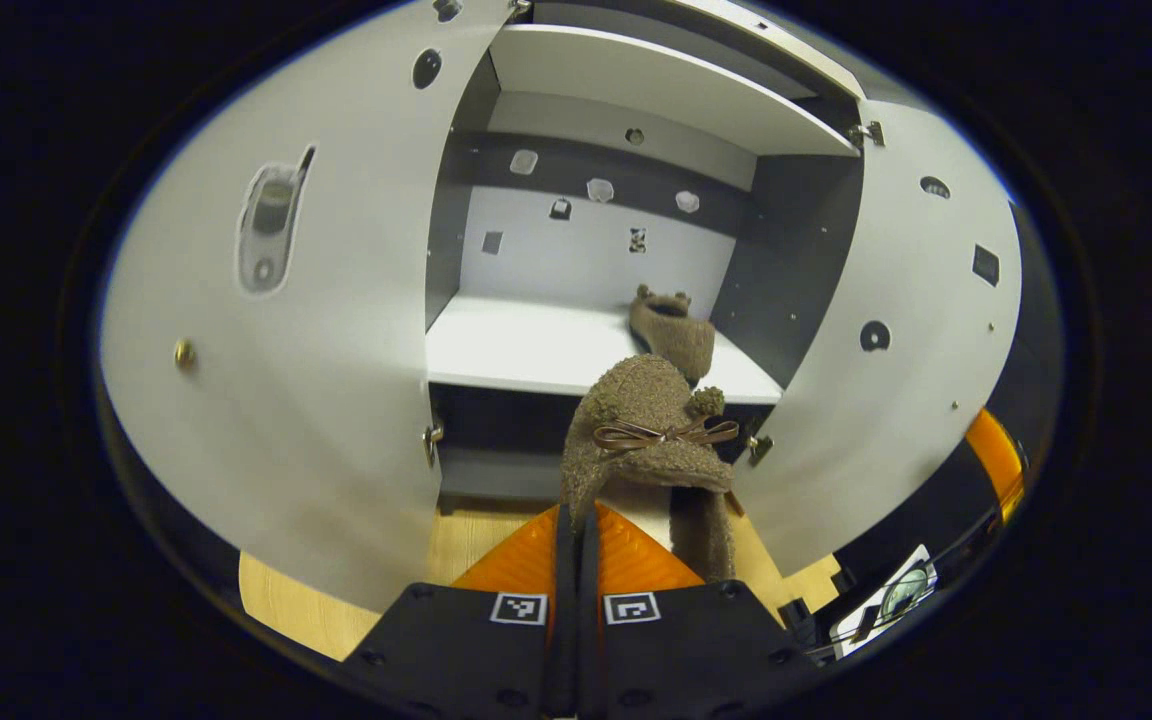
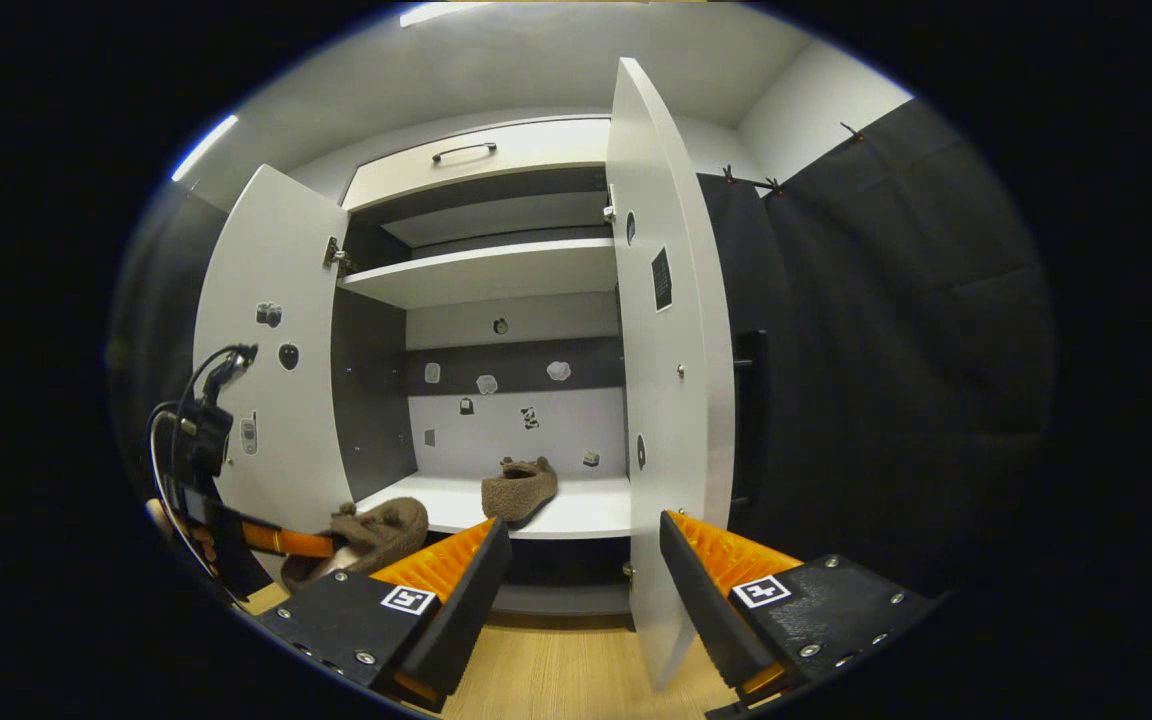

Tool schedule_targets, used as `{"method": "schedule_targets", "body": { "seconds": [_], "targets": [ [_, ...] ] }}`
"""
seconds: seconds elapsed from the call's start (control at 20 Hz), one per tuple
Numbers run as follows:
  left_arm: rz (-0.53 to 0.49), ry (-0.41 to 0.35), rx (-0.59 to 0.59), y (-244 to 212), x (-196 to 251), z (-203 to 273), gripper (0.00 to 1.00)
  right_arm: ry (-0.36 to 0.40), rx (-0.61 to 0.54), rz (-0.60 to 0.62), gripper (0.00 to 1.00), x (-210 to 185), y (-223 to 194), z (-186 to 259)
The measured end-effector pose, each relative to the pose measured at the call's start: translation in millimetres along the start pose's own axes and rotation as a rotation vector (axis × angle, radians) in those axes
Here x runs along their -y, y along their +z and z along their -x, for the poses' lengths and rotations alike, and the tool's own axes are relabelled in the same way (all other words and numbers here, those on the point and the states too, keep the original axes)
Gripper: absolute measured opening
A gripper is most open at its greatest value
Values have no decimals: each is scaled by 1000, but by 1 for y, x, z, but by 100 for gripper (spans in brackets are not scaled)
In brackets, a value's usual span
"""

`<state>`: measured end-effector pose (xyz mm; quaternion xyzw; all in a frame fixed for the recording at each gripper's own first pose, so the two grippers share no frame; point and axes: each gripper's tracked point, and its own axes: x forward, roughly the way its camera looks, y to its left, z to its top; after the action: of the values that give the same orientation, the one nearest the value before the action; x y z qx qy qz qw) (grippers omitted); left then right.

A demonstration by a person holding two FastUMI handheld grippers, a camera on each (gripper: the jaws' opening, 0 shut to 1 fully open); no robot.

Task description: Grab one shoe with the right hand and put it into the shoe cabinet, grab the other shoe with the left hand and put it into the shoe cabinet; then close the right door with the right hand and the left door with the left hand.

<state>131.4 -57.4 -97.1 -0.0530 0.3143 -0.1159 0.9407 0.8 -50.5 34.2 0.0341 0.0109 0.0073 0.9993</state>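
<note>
Step in hand is stowing the second shoe (image 1: 648, 430): the left gripper (image 1: 577, 535) pinches it before the cabinet (image 1: 586, 350) (first shoe (image 2: 519, 488) already shelved), the right gripper (image 2: 581, 570) is spread and empty, next carry it onto the shelf; its heel is hidden.

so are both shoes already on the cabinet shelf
No, one shoe lies on the shelf, while the other shoe is held by the left hand-held gripper in front of the cabinet.

left tongs (image 1: 576, 545) closed, clamping | right tongs (image 2: 581, 575) spread wide
</note>
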Motion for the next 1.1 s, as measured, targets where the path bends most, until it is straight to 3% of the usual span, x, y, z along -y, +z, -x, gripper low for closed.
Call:
{"method": "schedule_targets", "body": {
  "seconds": [0.4, 0.8, 1.1],
  "targets": [
    [58, 59, 97, 150, -30, -85, 6, -44, 8, -5, 92, 23, 3, 7],
    [50, 97, 54, 174, -46, -169, 7, -88, 12, -14, 92, 35, -4, 3],
    [18, 136, -36, 154, -56, -218, 7, -116, -6, -13, 92, 44, -9, -1]
  ]
}}
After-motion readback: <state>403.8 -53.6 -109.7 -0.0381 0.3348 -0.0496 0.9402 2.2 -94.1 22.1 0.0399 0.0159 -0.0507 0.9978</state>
